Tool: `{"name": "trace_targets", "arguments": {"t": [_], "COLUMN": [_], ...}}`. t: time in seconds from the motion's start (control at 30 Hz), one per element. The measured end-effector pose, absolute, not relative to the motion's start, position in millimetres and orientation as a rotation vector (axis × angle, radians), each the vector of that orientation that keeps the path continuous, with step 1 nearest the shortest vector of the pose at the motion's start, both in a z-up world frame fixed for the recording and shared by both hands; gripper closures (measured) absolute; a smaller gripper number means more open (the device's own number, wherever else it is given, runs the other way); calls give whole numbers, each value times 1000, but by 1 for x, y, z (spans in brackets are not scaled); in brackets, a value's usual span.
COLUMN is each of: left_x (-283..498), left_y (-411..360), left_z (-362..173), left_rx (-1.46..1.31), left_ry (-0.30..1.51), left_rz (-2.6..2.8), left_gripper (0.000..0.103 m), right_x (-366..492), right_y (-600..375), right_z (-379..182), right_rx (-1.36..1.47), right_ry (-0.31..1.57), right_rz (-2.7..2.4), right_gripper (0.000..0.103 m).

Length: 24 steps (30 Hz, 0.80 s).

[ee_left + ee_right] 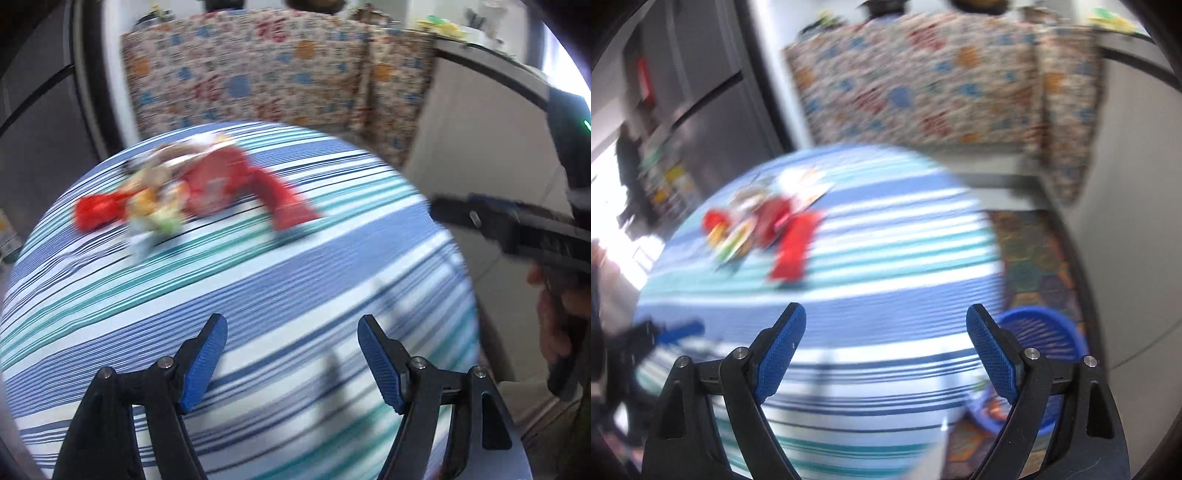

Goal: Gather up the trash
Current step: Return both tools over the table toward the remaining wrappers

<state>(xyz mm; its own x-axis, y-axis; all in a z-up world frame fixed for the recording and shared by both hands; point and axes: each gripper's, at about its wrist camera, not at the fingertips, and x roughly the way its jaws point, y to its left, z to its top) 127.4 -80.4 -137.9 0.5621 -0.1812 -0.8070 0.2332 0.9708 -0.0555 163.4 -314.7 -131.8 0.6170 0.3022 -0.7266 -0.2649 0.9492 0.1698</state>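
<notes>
The heap of crumpled wrappers (173, 192), red, yellow and green plastic too blurred for me to sort piece by piece, lies on the far part of the round table under its blue, teal and white striped cloth (258, 280), well ahead of both my tools. My left gripper (291, 354) hangs over the near cloth, blue pads wide apart, nothing between them. My right gripper (886, 350) stands wider, also empty. A long red wrapper (792, 245) trails from the heap toward me. Low on my right a blue plastic basket (1039, 332) sits on the patterned floor beside the table. A floral cloth (923, 81) hangs behind.
</notes>
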Motion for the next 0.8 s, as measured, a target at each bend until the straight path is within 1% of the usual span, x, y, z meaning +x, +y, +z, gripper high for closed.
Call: {"name": "trace_targets", "arguments": {"t": [0.1, 0.27, 0.33, 0.37, 0.43, 0.5, 0.53, 0.63, 0.8], "left_x": [135, 153, 160, 164, 170, 182, 188, 201, 204], "left_y": [-34, 7, 16, 18, 21, 22, 22, 20, 19], "left_z": [-148, -168, -176, -177, -179, -182, -183, -183, -182], "left_rx": [70, 90, 56, 54, 70, 60, 65, 71, 78], "left_ry": [954, 976, 972, 963, 952, 961, 963, 971, 969], "left_rz": [-158, -100, -111, -109, -114, -121, -123, -139, -153], "left_gripper": [28, 28, 22, 21, 9, 4, 2, 0, 0], "right_x": [159, 163, 171, 177, 177, 186, 191, 203, 220], "right_y": [-278, -245, -241, -240, -237, -230, -228, -226, -220], "right_z": [-156, -178, -182, -185, -188, -189, -190, -193, -194], "right_rx": [1, -58, -63, -53, -62, -89, -100, -96, -97], "right_ry": [898, 923, 934, 948, 944, 948, 946, 932, 937], "right_rz": [338, 331, 315, 310, 294, 277, 271, 253, 249], "right_gripper": [14, 14, 14, 13, 12, 12, 8, 1, 0]}}
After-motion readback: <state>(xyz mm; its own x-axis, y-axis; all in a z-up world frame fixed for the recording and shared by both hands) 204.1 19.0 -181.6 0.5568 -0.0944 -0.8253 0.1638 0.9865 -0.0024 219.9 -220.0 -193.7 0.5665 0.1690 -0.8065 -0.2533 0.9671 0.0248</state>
